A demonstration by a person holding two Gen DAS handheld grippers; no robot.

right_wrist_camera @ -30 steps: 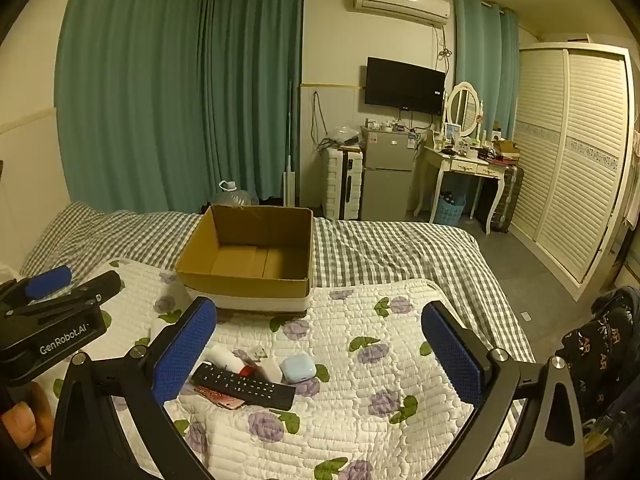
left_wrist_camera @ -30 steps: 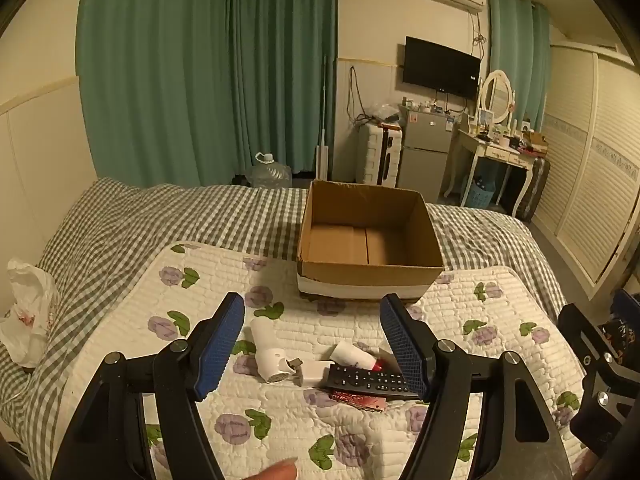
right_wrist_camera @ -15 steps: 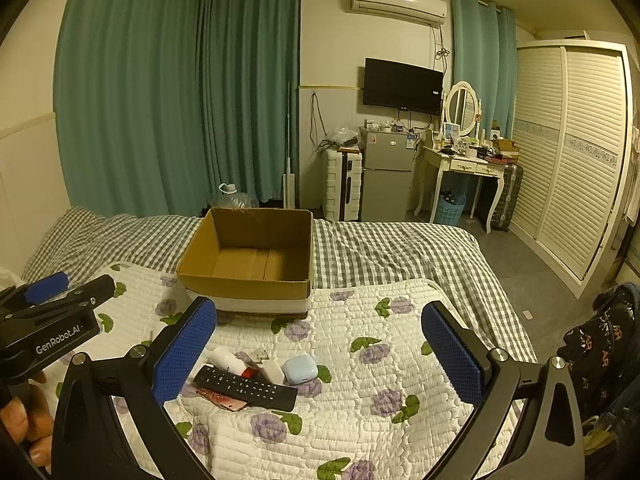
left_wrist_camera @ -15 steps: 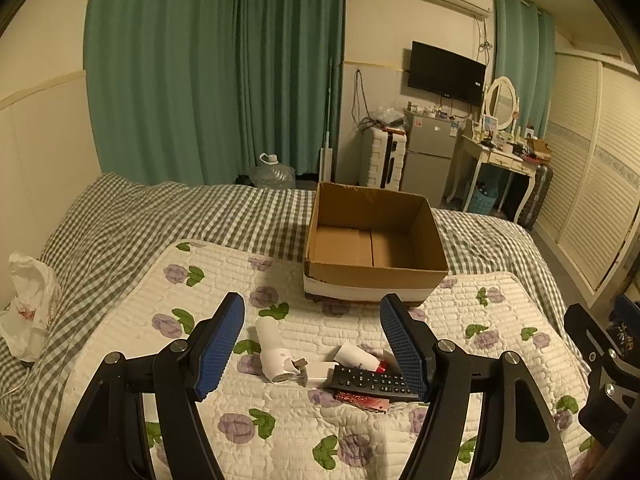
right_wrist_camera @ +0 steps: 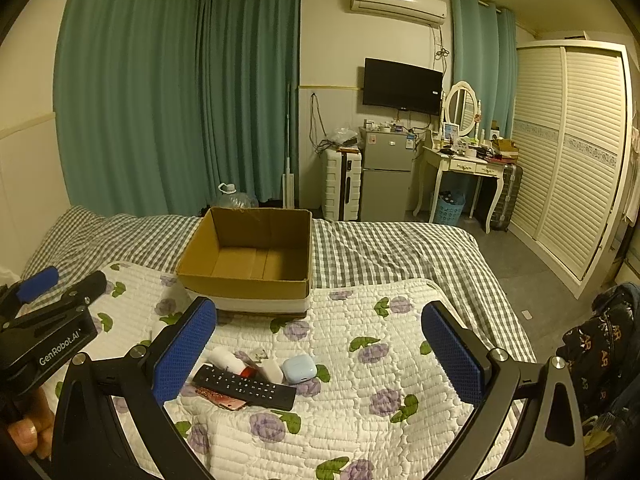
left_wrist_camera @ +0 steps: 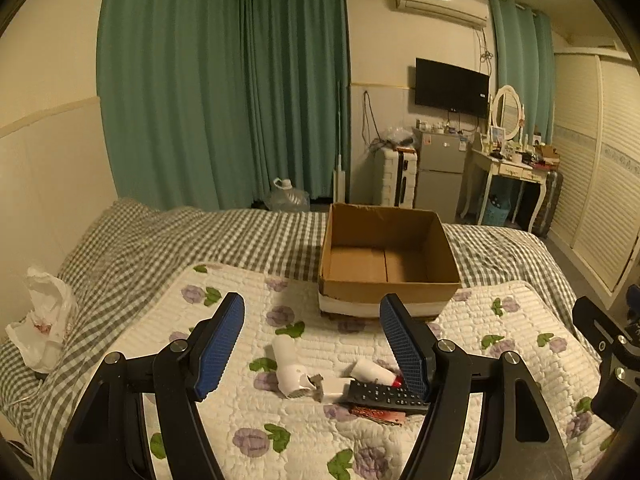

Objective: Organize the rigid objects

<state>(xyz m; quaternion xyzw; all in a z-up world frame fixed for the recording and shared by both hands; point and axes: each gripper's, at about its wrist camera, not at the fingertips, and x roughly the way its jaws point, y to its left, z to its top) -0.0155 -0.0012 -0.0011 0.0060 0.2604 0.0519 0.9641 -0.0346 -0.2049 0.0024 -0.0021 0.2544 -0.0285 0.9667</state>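
Both tools, left [left_wrist_camera: 312,344] and right [right_wrist_camera: 320,350], wide open, empty; remote [right_wrist_camera: 245,386] near bed's front edge: light, stiff, slick; grip across middle.

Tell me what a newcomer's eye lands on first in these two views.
The open brown cardboard box stands out, empty on the bed where the grey checked sheet meets the white floral quilt. Nearer, a cluster of small items lies on the quilt, led by a long black remote control, framed by the open blue-padded left gripper and right gripper.

Dim, warm yellowish indoor light, soft shadows, sharp focus, strong fisheye bending with dark corners.
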